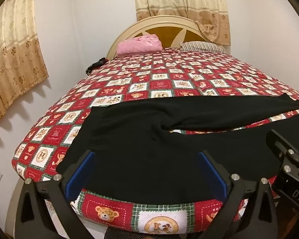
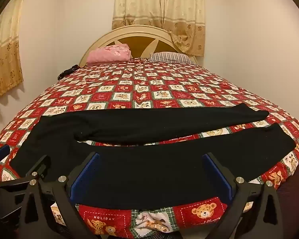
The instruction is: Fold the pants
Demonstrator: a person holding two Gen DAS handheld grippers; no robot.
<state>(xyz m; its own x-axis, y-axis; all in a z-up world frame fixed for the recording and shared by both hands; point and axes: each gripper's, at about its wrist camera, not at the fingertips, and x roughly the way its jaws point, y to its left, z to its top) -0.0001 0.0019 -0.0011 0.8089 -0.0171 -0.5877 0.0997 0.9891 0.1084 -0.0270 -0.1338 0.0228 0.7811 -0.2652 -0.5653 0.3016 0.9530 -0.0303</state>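
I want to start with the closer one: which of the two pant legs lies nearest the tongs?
The near leg, running along the bed's front edge right ahead of both open tongs. The far leg lies beyond it, with a strip of patterned bedspread showing between them.

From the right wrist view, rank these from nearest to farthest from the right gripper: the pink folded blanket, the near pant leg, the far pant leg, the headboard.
1. Near pant leg: lying right in front of the open right gripper.
2. Far pant leg: just behind it, mid-bed.
3. Pink folded blanket: head of bed, left.
4. Headboard: behind the blanket, against the wall.
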